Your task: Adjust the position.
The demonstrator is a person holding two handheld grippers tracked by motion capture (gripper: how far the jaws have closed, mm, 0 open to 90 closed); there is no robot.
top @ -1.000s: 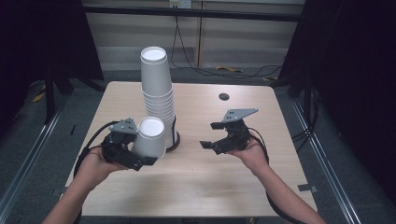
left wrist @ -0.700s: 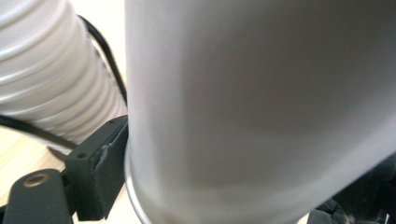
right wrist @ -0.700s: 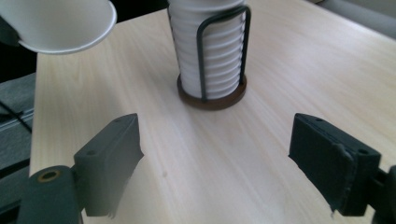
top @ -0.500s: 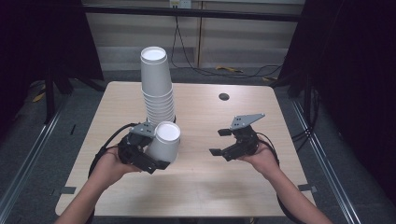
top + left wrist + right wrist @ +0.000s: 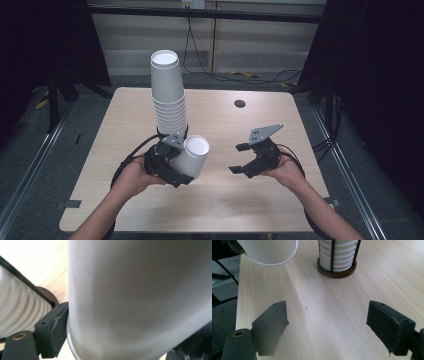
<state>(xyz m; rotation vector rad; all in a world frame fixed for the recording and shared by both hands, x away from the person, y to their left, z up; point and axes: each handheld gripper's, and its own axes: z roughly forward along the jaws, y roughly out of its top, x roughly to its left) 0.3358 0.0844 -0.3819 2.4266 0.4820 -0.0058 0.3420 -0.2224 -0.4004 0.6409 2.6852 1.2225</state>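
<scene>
Since a second ago you have carried the single white paper cup [image 5: 192,156] rightward and toward yourself, away from the tall stack of white paper cups in its dark wire holder [image 5: 169,100]; it now sits just in front of and to the right of that stack's base, clear of it, tilted with its open mouth up and turned toward your right hand. Your left gripper [image 5: 167,162] is clamped on the cup's wall: in the left gripper view one black pad [image 5: 53,330] presses flat against the cup [image 5: 135,300] near its rim, the ribbed stack [image 5: 22,312] and its brown base just behind.

That looks like one cup freed from the stack and brought toward the middle of the pale wooden table [image 5: 220,210], which I judge to be the setup for a handover or a set-down.

Your right gripper [image 5: 246,159] has drawn back toward you as well, well to the right of the stack and apart from the cup. Its jaws stand wide apart over bare wood, holding nothing; the right gripper view shows the cup's rim [image 5: 270,255] up and to the left, the stack's base [image 5: 337,267] beyond.
</scene>
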